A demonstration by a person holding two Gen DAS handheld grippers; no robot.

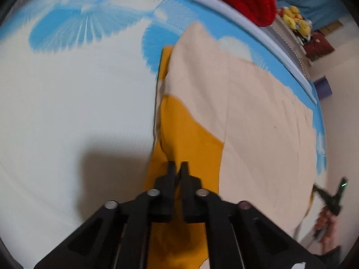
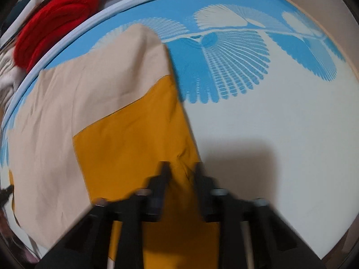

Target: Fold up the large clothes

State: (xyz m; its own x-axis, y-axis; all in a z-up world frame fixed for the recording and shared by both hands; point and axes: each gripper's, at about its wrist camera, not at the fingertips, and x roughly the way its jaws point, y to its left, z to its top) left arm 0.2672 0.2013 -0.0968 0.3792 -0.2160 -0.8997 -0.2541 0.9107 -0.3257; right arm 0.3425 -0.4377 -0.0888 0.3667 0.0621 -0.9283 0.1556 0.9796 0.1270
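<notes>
The left gripper (image 1: pixel 178 168), nearly closed, is pinching the mustard-and-beige garment (image 1: pixel 246 123); the right gripper (image 2: pixel 181 168), half open, is straddling its edge, spreading it toward the bed's (image 2: pixel 280 145) far edge for folding.

No readable text, label or number shows anywhere, though both views are somewhat blurred.

We observed even, fairly bright indoor lighting in both views, without glare. Each gripper cast a soft grey shadow on the white bedspread (image 1: pixel 67 116): lower left of centre in the left view, lower right in the right. Motion blur smeared the blue pattern (image 1: pixel 67 33) at upper left and softened the right gripper (image 2: pixel 180 168). Fisheye distortion curved the edges; corners were black.
</notes>
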